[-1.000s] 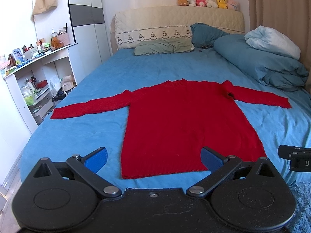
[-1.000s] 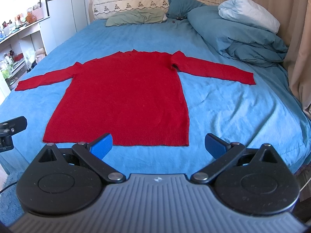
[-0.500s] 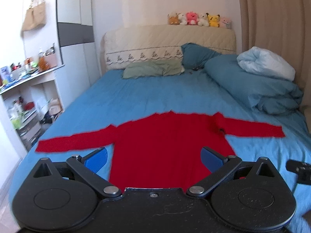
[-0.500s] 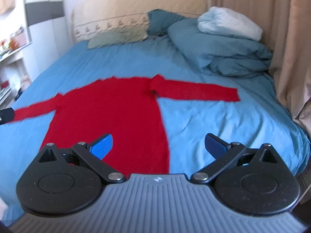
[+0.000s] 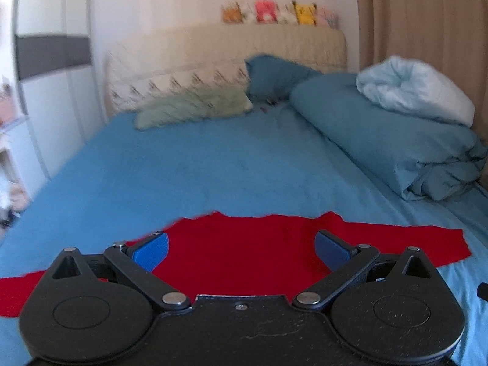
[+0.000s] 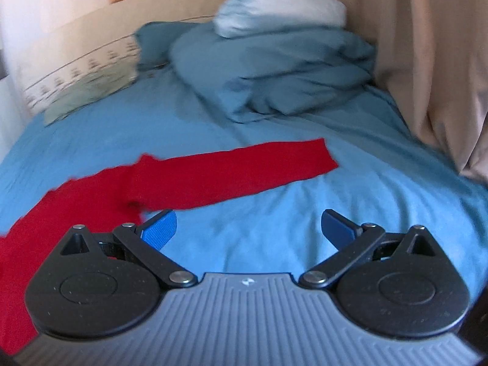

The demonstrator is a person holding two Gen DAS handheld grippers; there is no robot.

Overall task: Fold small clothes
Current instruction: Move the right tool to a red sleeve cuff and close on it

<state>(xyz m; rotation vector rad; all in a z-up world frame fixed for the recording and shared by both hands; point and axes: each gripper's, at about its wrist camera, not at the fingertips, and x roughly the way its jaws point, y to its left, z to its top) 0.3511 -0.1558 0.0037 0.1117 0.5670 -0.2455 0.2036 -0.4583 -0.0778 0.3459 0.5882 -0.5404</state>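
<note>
A red knitted sweater (image 5: 244,250) lies flat on the blue bed sheet (image 5: 198,167) with its sleeves spread out. My left gripper (image 5: 241,248) is open and empty, above the sweater's upper body near the neckline. In the right wrist view the sweater's right sleeve (image 6: 244,170) stretches across the sheet (image 6: 366,198). My right gripper (image 6: 248,228) is open and empty, above the bare sheet just below that sleeve, beside the armpit. The sweater's lower part is hidden behind the gripper bodies.
A folded blue duvet (image 5: 390,140) with a pale blanket (image 5: 414,91) lies at the right of the bed. Pillows (image 5: 195,106) and a headboard with plush toys (image 5: 280,15) stand at the far end. Beige curtains (image 6: 433,61) hang on the right, a wardrobe (image 5: 52,61) on the left.
Both grippers have moved forward over the bed, from the sweater's hem up toward its shoulders. The right one has also swung right toward the sleeve. Both stay open.
</note>
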